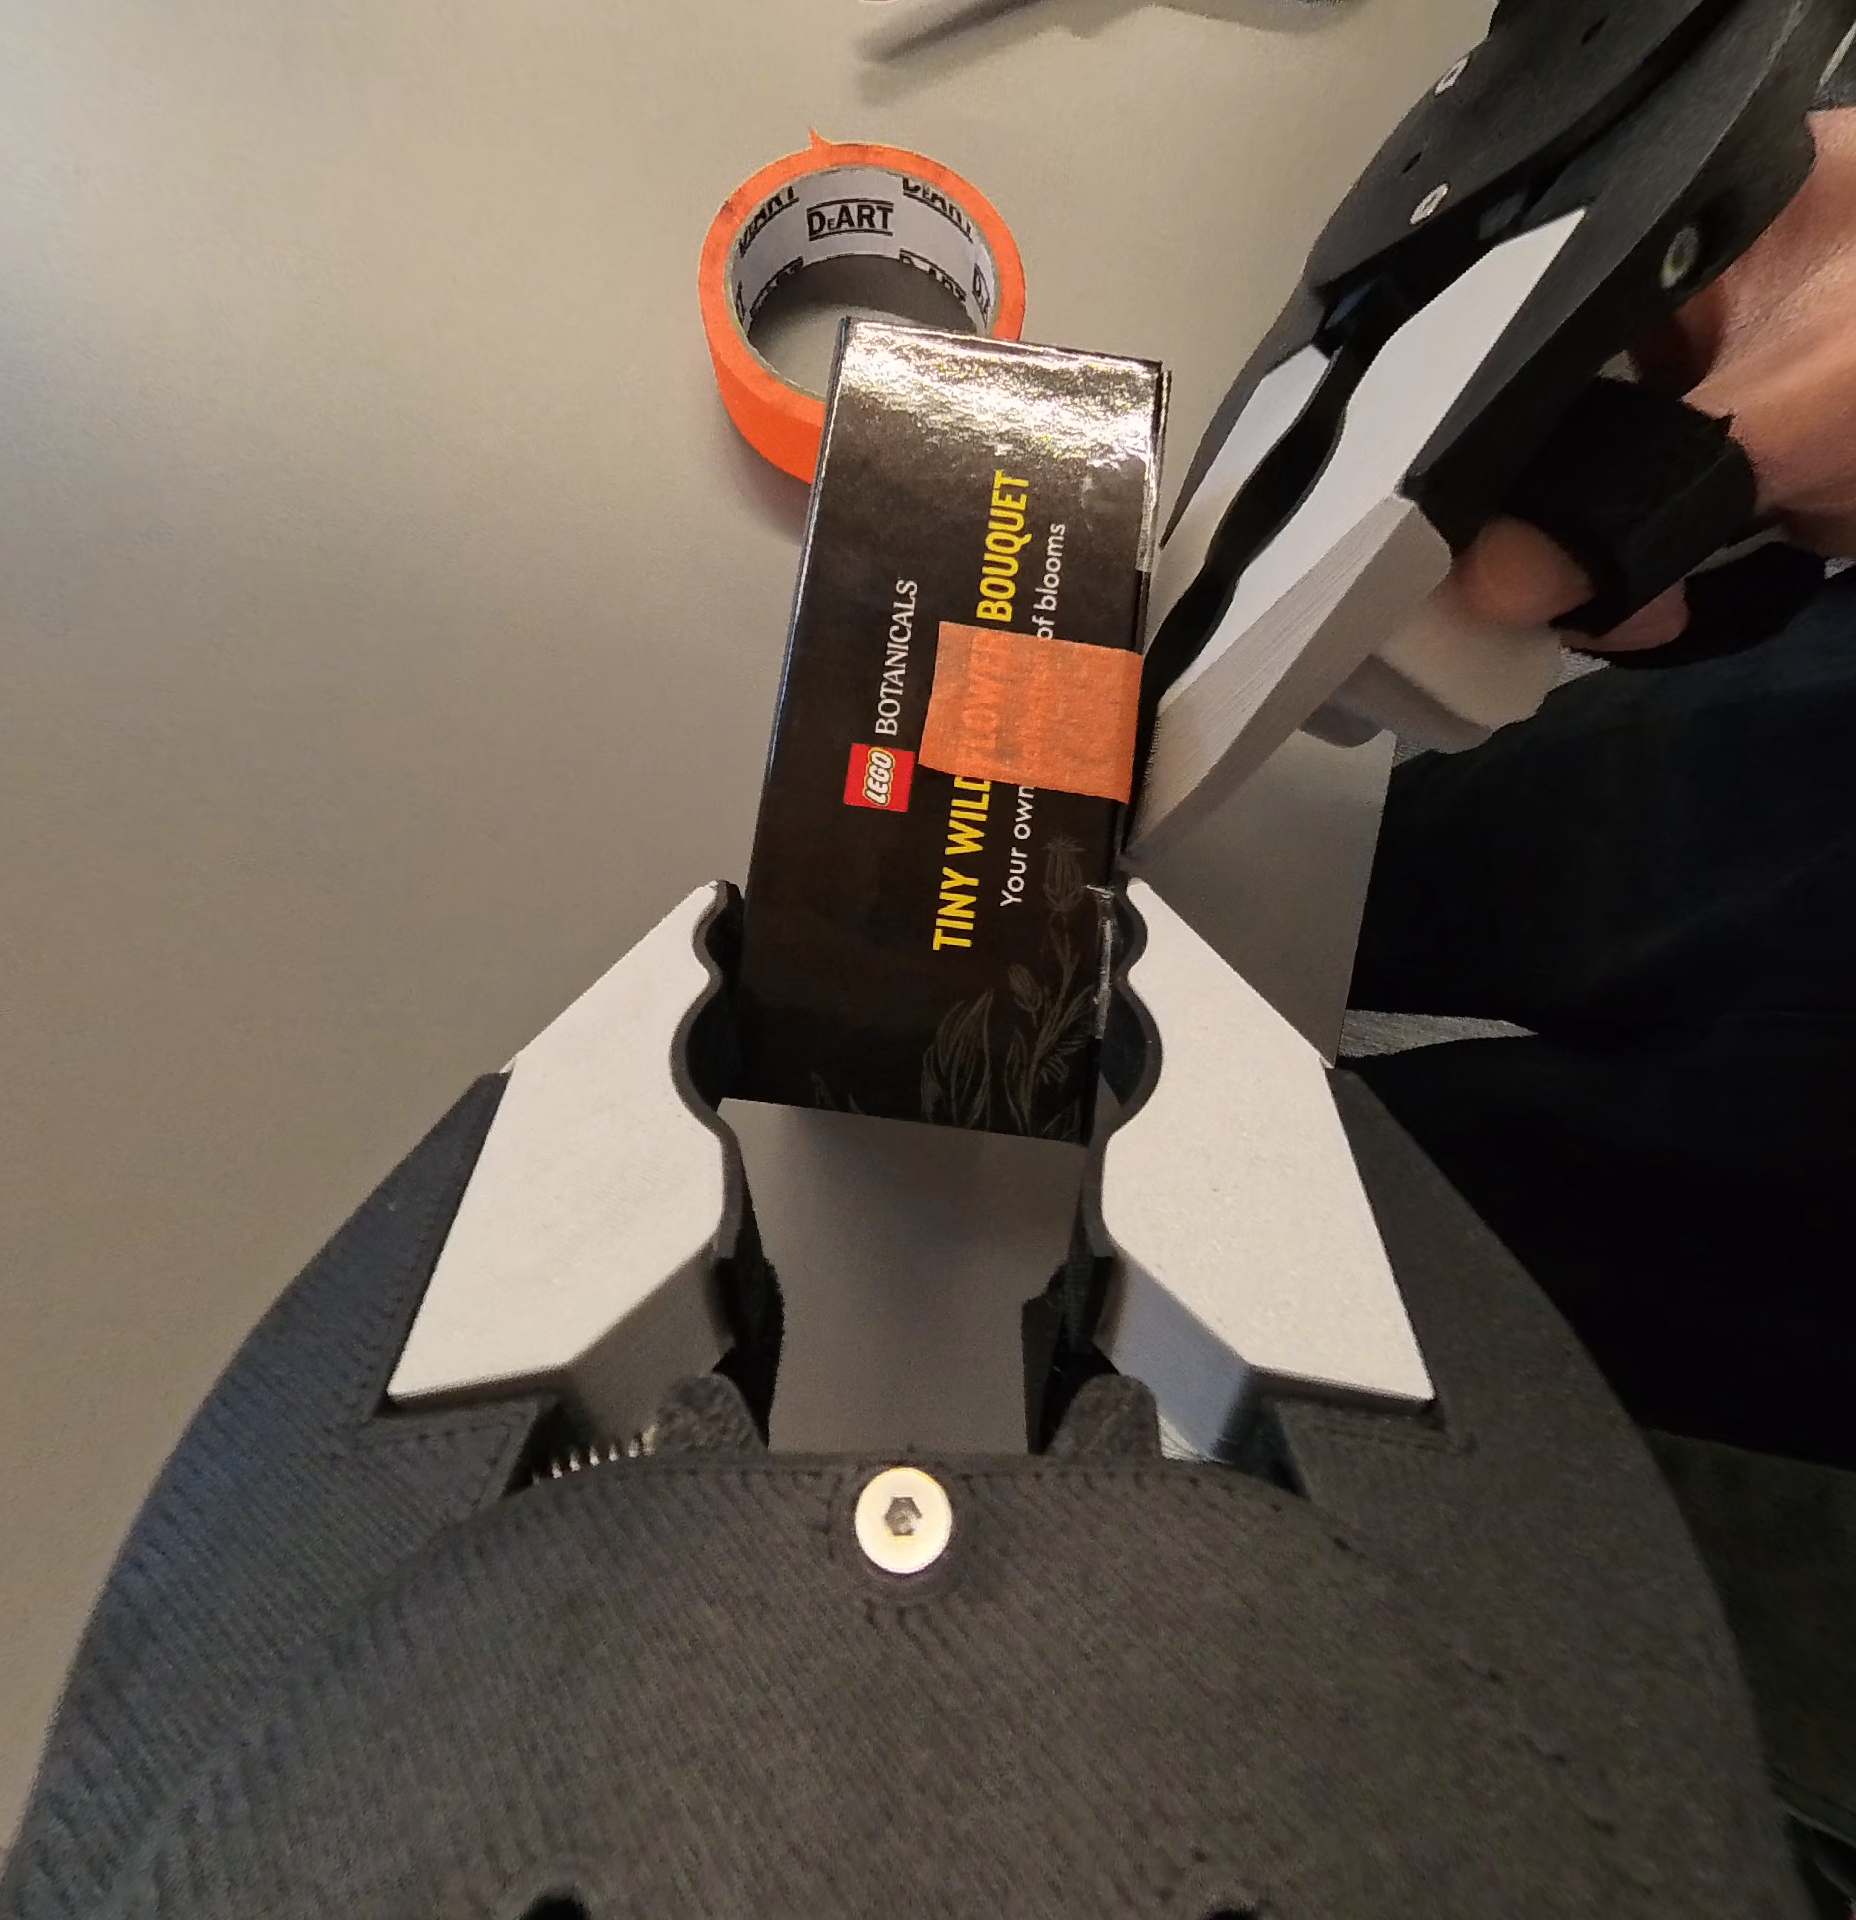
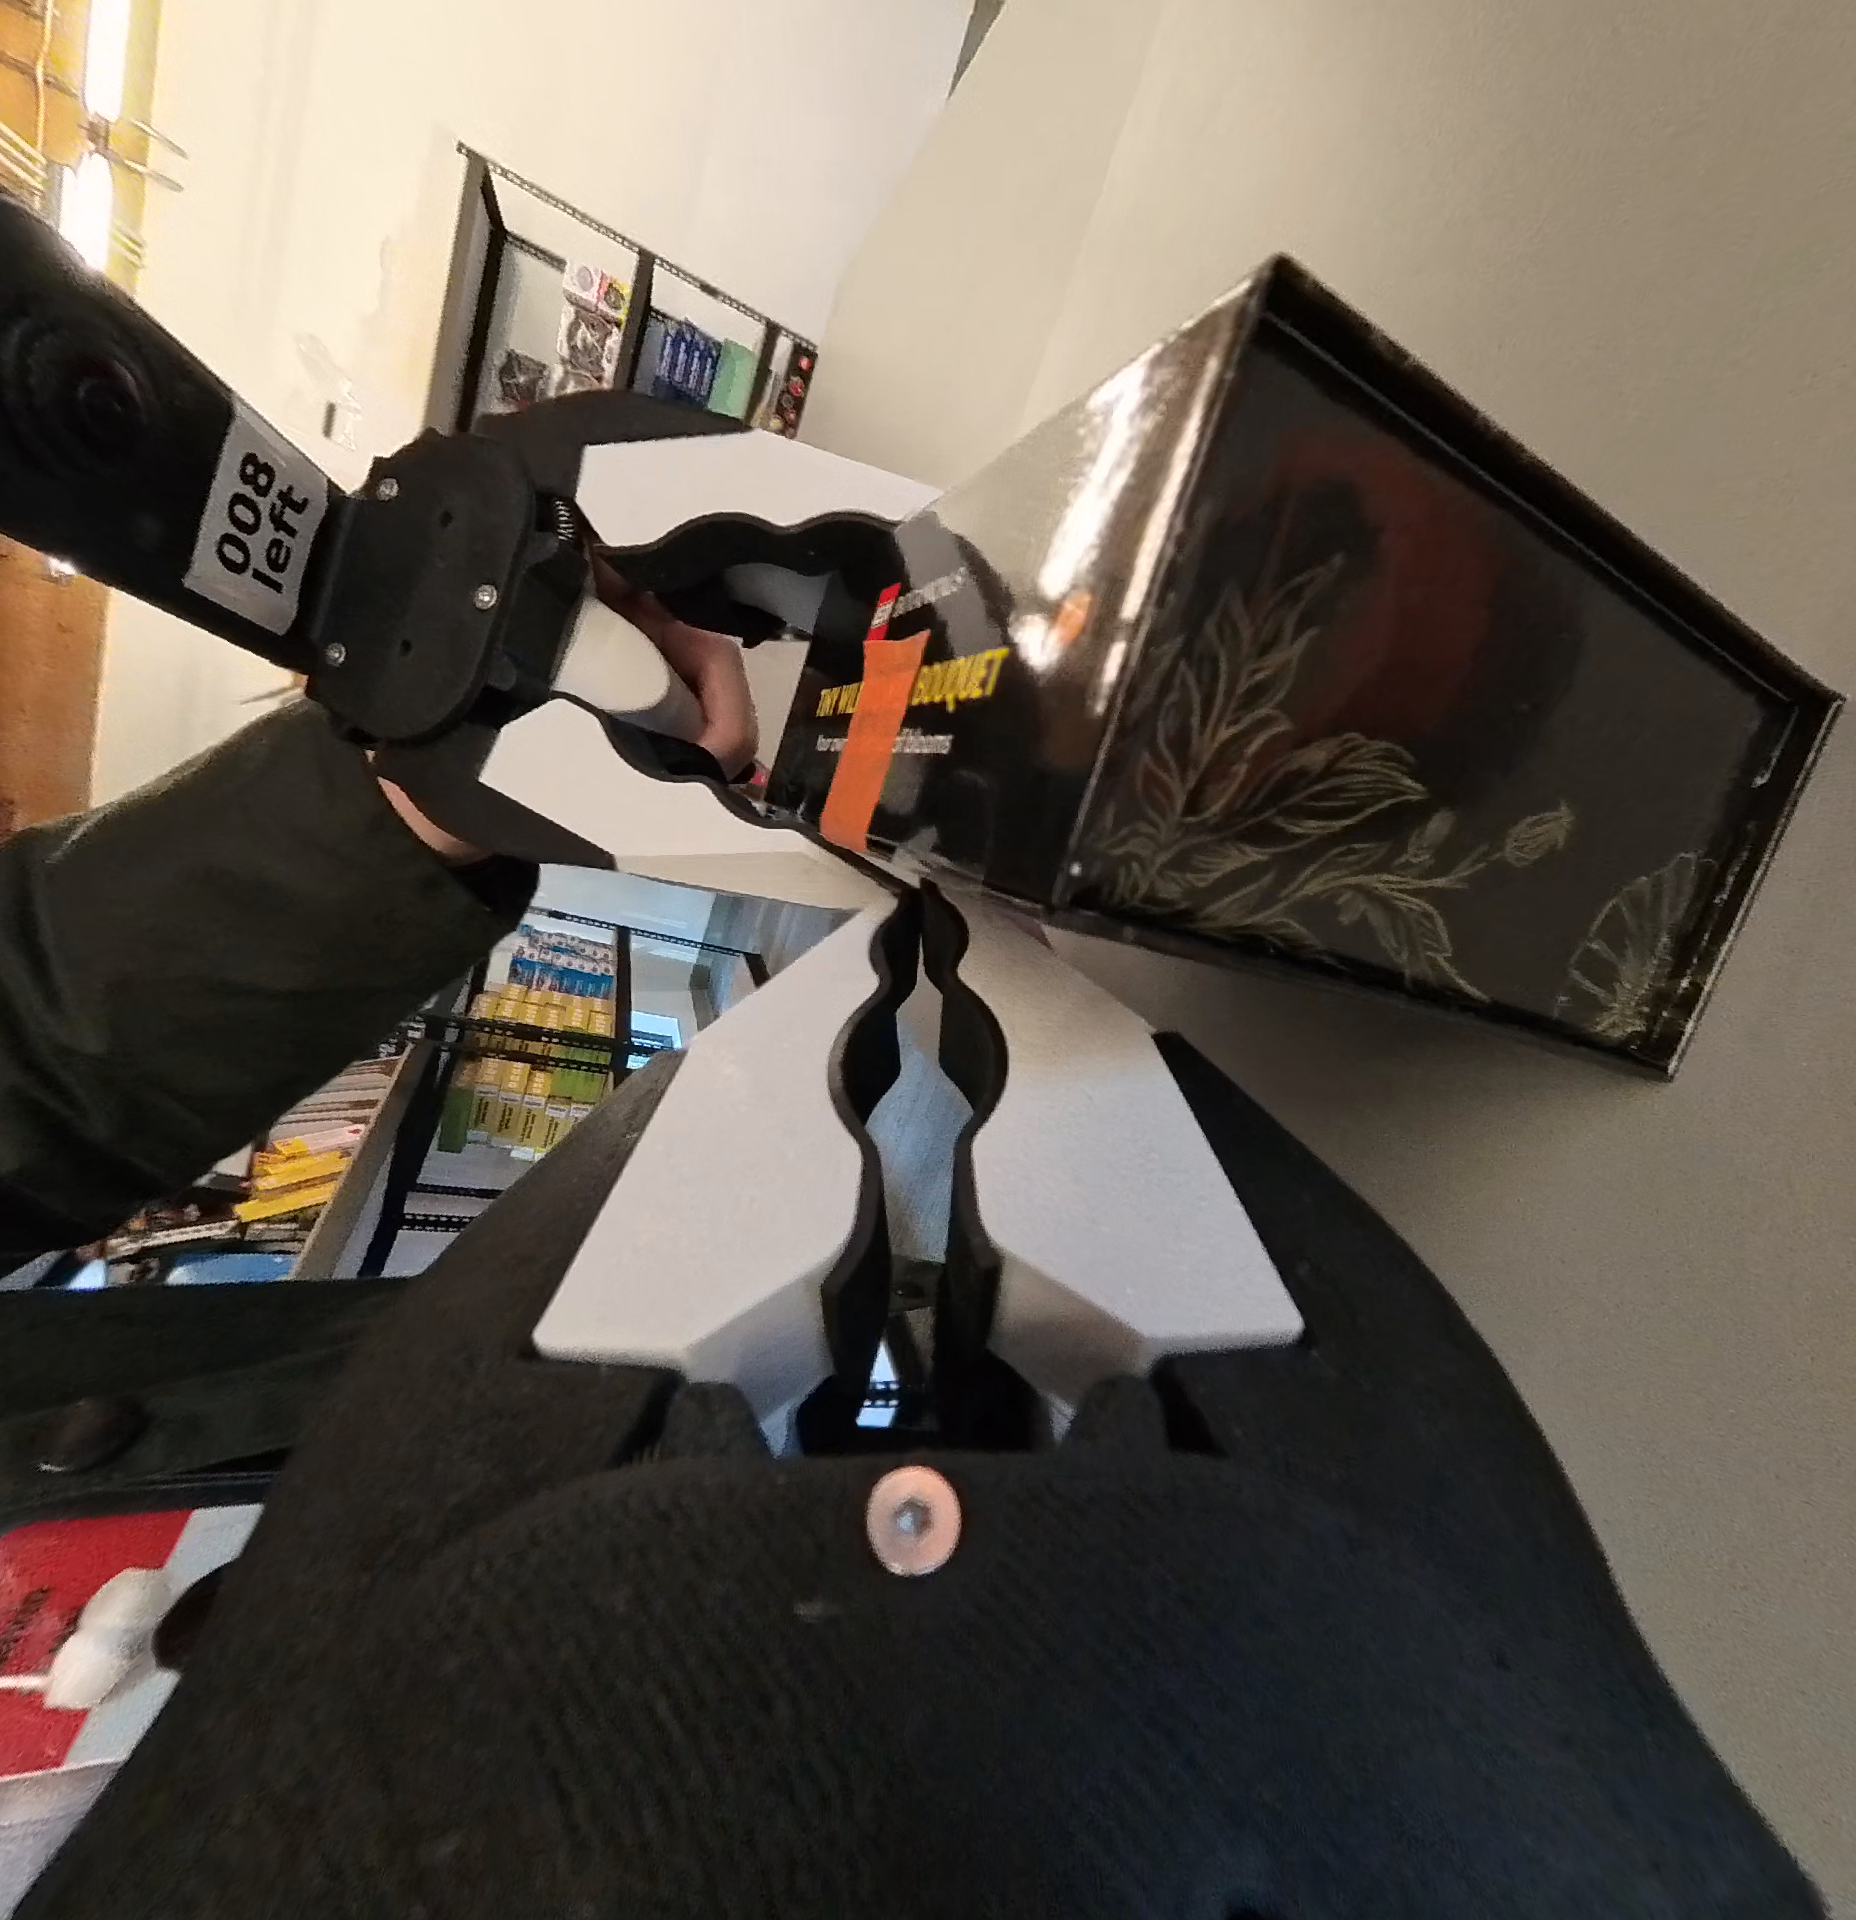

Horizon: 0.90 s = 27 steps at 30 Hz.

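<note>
1. Box: black and glossy, with a flower drawing and coloured print, it stands on the grey surface, its near end between the fingers of the left claw.
2. Left claw: open about as wide as the box, with one finger on each side wall of the near end and pressed to it. The right wrist view shows the same claw gripping the box from the far end.
3. Strip of orange tape: stuck across the top face of the box and over its right edge; in the right wrist view the strip runs down the side.
4. Right claw: its fingers are pressed together, tips meeting at the lower edge of the box just below the tape strip. Whether anything is pinched between the tips, I cannot tell. From the left wrist view this claw comes in from the right, tips against the box's right edge near the strip, a hand gripping it.
5. Roll of orange tape: lies flat on the surface just behind the box.
6. Shelves with yellow and blue packs show behind a dark sleeve.
</note>
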Tool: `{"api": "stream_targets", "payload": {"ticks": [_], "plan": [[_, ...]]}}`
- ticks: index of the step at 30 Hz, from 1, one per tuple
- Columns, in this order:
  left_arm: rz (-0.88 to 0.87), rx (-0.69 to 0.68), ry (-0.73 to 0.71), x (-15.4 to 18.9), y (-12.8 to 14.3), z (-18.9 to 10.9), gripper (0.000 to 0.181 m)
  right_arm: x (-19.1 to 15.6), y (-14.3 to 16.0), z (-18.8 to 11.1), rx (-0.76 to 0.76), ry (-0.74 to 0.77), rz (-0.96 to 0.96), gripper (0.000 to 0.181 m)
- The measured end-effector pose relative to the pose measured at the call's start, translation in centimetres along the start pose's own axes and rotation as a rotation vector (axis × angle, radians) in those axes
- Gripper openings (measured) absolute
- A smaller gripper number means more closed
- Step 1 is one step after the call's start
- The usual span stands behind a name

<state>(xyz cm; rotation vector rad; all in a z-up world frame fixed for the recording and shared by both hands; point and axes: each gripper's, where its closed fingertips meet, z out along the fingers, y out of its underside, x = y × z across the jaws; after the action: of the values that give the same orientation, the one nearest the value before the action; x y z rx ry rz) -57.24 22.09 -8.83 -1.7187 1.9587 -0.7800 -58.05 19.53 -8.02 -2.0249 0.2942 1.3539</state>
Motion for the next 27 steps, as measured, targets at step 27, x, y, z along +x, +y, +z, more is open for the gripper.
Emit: {"api": "stream_targets", "payload": {"ticks": [27], "plan": [[0.007,-0.01,0.013,0.2,0.1,-0.1,0.069,1.2,0.4,-0.1,-0.093,0.116,-0.201,0.0]]}}
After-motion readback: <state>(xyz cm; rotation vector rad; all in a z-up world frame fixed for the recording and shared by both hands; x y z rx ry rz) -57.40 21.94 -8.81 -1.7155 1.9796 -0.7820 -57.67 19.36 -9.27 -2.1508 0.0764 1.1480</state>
